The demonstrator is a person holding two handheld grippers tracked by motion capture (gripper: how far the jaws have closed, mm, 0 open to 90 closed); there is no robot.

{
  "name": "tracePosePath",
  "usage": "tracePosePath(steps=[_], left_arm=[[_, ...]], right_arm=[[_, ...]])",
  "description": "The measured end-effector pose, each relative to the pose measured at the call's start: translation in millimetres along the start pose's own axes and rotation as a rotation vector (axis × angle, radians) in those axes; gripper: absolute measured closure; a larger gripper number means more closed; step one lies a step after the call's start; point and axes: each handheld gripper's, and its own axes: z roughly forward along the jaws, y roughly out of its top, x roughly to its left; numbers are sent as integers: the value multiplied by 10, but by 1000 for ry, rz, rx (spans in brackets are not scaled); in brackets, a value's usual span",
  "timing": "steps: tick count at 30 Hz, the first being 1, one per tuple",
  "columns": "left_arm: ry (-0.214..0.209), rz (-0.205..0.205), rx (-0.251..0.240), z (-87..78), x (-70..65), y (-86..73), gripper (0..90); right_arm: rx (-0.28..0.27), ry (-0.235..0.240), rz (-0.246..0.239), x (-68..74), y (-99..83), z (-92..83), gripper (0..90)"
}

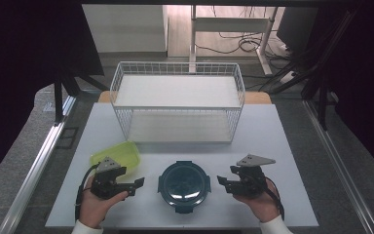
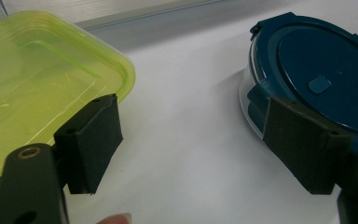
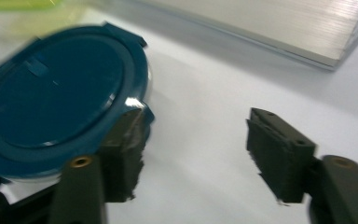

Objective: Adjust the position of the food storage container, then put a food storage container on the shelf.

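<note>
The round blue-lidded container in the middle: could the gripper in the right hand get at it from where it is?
Probably yes. The right gripper sits just beside the round container, jaws open and pointing toward it, with bare table between them and nothing in the way.

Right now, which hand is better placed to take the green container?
Left. The left gripper is open and sits just in front of the green container; the round blue-lidded container lies between that box and the right gripper.
</note>
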Motion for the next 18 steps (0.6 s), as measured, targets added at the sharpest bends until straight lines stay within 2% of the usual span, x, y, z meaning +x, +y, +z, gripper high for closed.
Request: tracePosePath(steps=[3,4,8,11,16,18], left_arm=[[0,3,0,10,-16,13,182],[0,7,1,13,-23,18,181],[1,8,1,20,-24,34,175],[3,6,-3,22,-30,42,169],[-17,10,-1,31,-58,45,156],[-32,-3,-2,41,-57,45,146]], right_arm=[[-33,66,53,5,-30,-6,253],[-33,71,62,4,-32,-4,241],[-32,69,89,-2,-50,1,213],[-36,59,88,-10,-70,-13,194],[-39,63,89,-2,-60,-9,185],[-35,74,92,10,-52,27,184]])
